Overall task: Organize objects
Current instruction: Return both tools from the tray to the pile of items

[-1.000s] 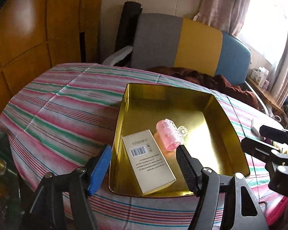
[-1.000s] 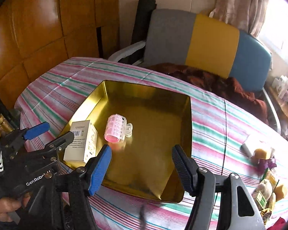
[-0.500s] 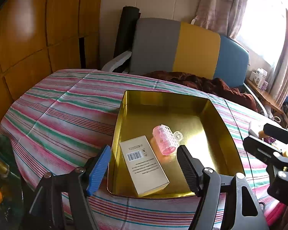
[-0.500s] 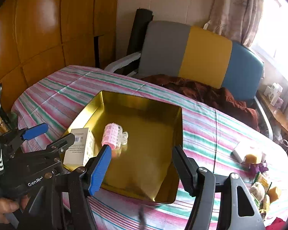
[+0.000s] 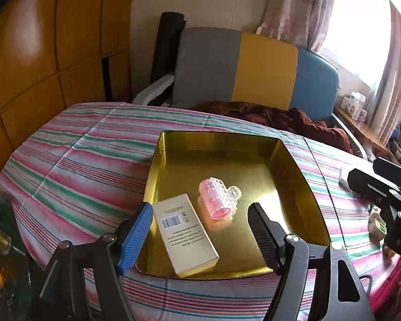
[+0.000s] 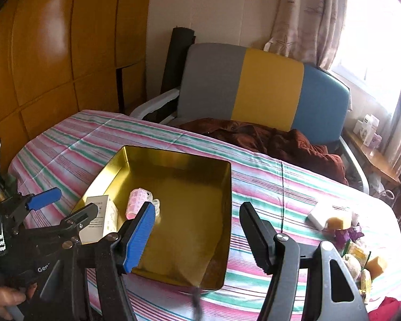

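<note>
I see glossy gold metal tray (image 5: 294,165) ctr frame, matt striped cloth (image 5: 80,165) under it, shiny wood panels (image 5: 40,53) upper left.

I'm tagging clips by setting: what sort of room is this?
Most likely a lived-in room at home: a table with a striped cloth, a grey, yellow and blue seat behind it, and a curtained window.

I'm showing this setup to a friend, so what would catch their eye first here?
Probably the shiny gold tray in the middle of the striped tablecloth, holding a pink hair roller and, nearer the camera, a cream box. Next, the grey, yellow and blue chair back behind the table.
</note>
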{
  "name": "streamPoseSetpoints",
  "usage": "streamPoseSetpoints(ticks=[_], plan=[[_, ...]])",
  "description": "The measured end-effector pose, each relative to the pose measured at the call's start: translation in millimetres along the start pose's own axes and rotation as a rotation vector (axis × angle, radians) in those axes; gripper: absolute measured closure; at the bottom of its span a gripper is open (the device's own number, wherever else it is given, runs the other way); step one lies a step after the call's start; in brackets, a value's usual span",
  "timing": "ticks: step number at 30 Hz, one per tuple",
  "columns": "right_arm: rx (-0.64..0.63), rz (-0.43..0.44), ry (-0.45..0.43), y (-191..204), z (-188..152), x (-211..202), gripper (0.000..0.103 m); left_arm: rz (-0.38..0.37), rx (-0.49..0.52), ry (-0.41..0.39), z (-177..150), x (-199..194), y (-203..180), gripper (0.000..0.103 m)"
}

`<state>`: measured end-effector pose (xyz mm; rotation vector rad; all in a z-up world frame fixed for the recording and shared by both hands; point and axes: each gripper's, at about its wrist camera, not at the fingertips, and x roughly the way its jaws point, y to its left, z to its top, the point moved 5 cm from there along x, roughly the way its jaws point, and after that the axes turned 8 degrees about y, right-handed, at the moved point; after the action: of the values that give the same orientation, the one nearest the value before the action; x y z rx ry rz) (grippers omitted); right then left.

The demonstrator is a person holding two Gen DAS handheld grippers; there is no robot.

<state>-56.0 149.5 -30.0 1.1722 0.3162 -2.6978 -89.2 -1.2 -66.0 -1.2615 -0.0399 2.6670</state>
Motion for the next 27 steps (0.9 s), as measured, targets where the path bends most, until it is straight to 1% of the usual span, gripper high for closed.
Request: streamPoseSetpoints(ticks=[13,23,27], plan=[[0.048,-0.032,-0.013,-30,-6,-2,0.036,-0.015,0.056,0.01,2,4,-26,0.029],[0.091,-0.064,0.004,-60,-14,2,0.036,-0.041,0.126,0.022,7,10,-60,0.029],[0.115,-0.086,0.018,-78,-20,4,0.036,-0.063,0.162,0.025,10,13,-80,0.029]])
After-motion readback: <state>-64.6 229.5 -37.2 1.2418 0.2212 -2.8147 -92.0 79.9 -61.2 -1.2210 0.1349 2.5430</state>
